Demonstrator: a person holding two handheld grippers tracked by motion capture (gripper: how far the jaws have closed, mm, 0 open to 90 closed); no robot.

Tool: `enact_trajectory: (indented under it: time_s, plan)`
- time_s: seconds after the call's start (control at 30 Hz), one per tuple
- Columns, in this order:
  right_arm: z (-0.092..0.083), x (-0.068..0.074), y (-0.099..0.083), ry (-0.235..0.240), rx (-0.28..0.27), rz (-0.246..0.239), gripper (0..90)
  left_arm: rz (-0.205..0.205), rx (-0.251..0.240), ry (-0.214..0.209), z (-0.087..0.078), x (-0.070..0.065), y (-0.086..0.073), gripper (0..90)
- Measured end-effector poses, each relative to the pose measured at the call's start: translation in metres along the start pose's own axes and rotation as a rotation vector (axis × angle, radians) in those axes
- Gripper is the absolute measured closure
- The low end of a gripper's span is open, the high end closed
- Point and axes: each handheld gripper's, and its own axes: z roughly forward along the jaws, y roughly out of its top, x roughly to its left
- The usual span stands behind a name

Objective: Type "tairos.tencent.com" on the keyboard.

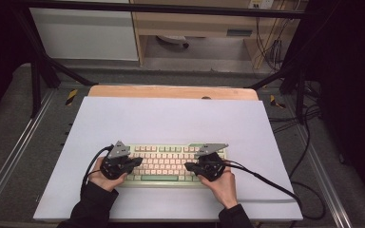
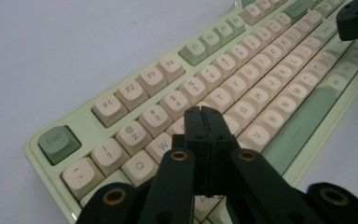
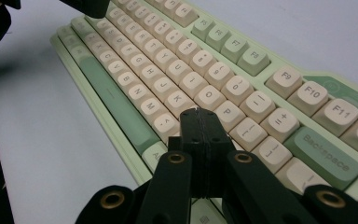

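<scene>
A pale green keyboard point(image 1: 164, 163) with cream keys lies on a white sheet near the table's front. My left gripper point(image 1: 135, 163) hovers over its left end, jaws shut with nothing between them; in the left gripper view the tips point(image 2: 205, 112) sit just above the keys near R and T on the keyboard point(image 2: 242, 79). My right gripper point(image 1: 188, 166) is over the right end, jaws shut and empty; its tips point(image 3: 199, 113) hang above the keys right of K and L on the keyboard point(image 3: 177, 70). Whether either tip touches a key I cannot tell.
The white sheet point(image 1: 171, 118) covers most of a wooden table point(image 1: 171, 91). Black cables point(image 1: 271, 183) trail from both grippers over the sheet's edges. A black frame post point(image 1: 35, 80) stands at the back left, and cupboards point(image 1: 85, 33) lie beyond the table.
</scene>
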Motion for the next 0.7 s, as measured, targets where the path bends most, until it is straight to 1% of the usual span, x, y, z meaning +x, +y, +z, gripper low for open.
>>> enact_trajectory:
  time_s: [0.27, 0.33, 0.43, 0.5, 0.57, 0.7]
  plan:
    - [-0.005, -0.002, -0.009, -0.002, 0.005, 0.005, 90.0, 0.004, 0.007, 0.002, 0.015, -0.005, 0.010, 89.6]
    - [-0.006, -0.003, -0.010, -0.004, -0.002, 0.011, 90.0, 0.004, 0.007, 0.003, 0.019, -0.006, 0.011, 89.6]
    - [-0.008, -0.003, -0.012, -0.004, 0.003, 0.017, 90.0, 0.008, 0.011, 0.006, 0.024, -0.008, 0.012, 89.6]
    - [-0.008, -0.004, -0.013, -0.003, 0.000, 0.012, 90.0, 0.007, 0.013, 0.004, 0.027, -0.008, 0.011, 89.6]
    - [-0.008, -0.005, -0.014, -0.004, -0.008, 0.021, 90.0, 0.008, 0.015, 0.002, 0.029, -0.008, 0.010, 89.6]
    - [-0.008, -0.004, -0.015, -0.002, -0.007, 0.020, 90.0, 0.008, 0.019, 0.004, 0.030, -0.007, 0.009, 89.6]
